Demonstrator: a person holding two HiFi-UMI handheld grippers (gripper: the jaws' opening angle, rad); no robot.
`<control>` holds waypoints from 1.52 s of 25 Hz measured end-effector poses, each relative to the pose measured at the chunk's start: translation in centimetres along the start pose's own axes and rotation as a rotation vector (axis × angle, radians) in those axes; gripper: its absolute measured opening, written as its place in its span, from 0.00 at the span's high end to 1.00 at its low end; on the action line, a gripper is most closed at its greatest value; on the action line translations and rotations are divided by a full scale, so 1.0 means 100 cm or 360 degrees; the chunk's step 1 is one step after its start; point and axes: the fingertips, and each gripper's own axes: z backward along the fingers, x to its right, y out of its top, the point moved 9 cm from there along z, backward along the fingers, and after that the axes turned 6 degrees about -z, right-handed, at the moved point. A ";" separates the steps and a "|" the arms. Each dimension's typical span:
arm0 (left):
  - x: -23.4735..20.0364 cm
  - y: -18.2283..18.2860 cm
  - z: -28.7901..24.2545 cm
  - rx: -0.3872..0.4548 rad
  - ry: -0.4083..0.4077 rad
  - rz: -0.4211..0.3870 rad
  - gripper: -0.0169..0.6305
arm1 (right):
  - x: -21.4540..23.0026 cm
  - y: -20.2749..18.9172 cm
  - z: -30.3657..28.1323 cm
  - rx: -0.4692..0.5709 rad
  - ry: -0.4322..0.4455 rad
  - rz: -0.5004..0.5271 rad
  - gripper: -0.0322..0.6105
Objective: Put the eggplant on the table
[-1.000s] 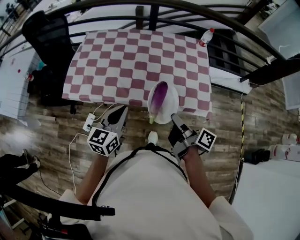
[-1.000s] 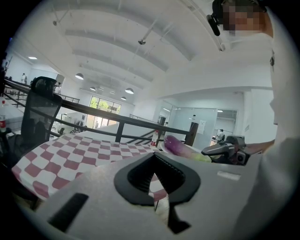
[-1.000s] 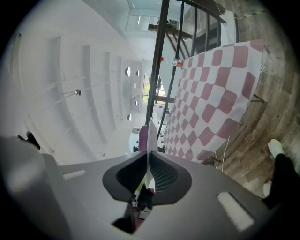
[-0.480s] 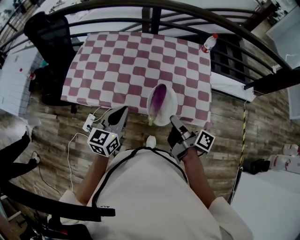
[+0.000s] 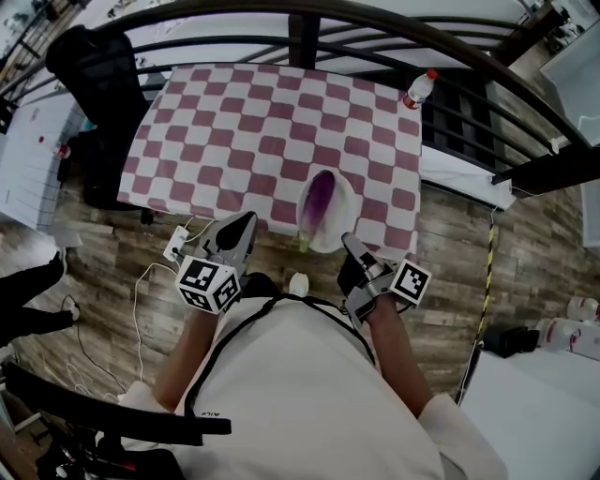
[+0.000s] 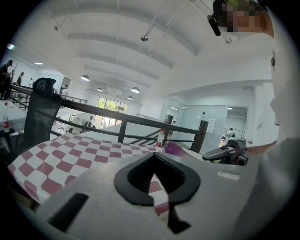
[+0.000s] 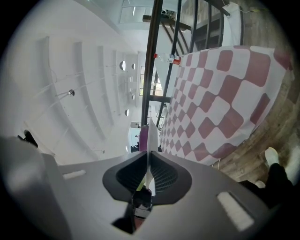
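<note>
Checkered red-and-white cloth covered the table (image 5: 244,122), which stood on a wooden floor (image 5: 450,244) with a dark railing (image 5: 375,19) curving round its far side. Off its far right corner stood a bottle (image 5: 418,88) with a red cap, and a black chair (image 5: 94,66) sat at the far left.

My right claw (image 5: 349,246) was clamped on the near right rim of a white plate (image 5: 344,199). In the right gripper view the thin white edge of the plate (image 7: 151,133) ran straight between the pads of that claw (image 7: 148,164), pinched tight. The eggplant (image 5: 319,197) lay on the plate, lengthwise from far to near, its green stem toward me. It lay just beyond the right claw's tips and a little to their left, apart from them; in the right gripper view its purple body (image 7: 143,136) rose just left of the plate's edge.

The plate's far part lay over the near edge of the table and its near part over the floor; whether it rested on the table I could not tell.

My left claw (image 5: 244,223) was closed on nothing, pads together (image 6: 152,164), off the table's near edge and well left of the plate. From that claw's own view the eggplant (image 6: 172,148) showed to the right, beyond its tips.
</note>
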 end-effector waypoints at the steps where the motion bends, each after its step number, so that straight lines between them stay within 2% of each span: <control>1: 0.000 0.000 0.000 -0.0006 0.0007 0.0002 0.97 | 0.001 0.002 0.000 -0.0002 0.0000 -0.0002 0.90; 7: -0.005 0.003 -0.009 -0.0036 0.0023 0.0012 0.97 | 0.002 0.016 -0.008 0.0005 -0.0003 -0.0020 0.90; 14: -0.024 0.014 -0.036 -0.0035 -0.0042 -0.0012 0.97 | -0.003 0.036 -0.032 0.0058 0.0004 0.0006 0.90; 28: -0.094 0.046 -0.126 -0.0059 -0.0243 -0.0042 0.97 | -0.013 0.087 -0.112 0.0250 0.0030 0.0009 0.90; 38: -0.146 0.058 -0.180 -0.0099 -0.0306 -0.0043 0.97 | -0.010 0.127 -0.168 0.0316 -0.0006 0.0006 0.90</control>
